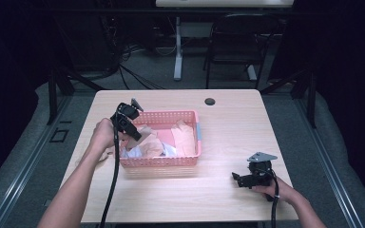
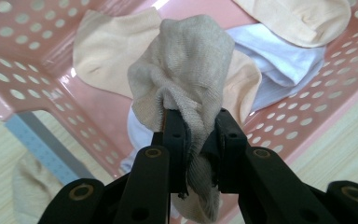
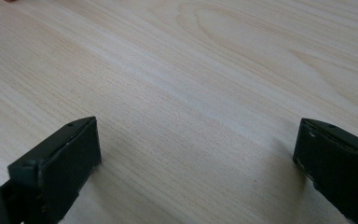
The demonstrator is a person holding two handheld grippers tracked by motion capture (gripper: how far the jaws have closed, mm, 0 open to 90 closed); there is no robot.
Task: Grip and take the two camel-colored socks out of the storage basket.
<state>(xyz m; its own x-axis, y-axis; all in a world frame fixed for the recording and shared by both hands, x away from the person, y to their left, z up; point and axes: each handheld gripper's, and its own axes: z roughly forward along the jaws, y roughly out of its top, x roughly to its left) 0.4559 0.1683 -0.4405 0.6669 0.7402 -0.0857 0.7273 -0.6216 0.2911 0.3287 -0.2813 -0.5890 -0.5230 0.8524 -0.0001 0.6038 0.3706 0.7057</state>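
Note:
My left gripper (image 2: 196,128) is shut on a beige-grey sock (image 2: 186,70), which bunches up between the jaws and hangs above the pink perforated basket (image 2: 18,60). From above, the left gripper (image 1: 135,134) is over the basket's (image 1: 161,162) left end with the sock (image 1: 148,142) in it. Inside the basket lie peach socks (image 2: 107,46) and a white sock (image 2: 284,65). My right gripper (image 1: 237,179) rests low on the table near the front right, jaws wide apart over bare wood (image 3: 191,116), nothing between them.
Another beige sock (image 2: 30,186) lies on the table just outside the basket's left side. The wooden table (image 1: 228,128) has a round cable hole (image 1: 210,101) at the back. A chair (image 1: 237,42) and desk legs stand beyond the table.

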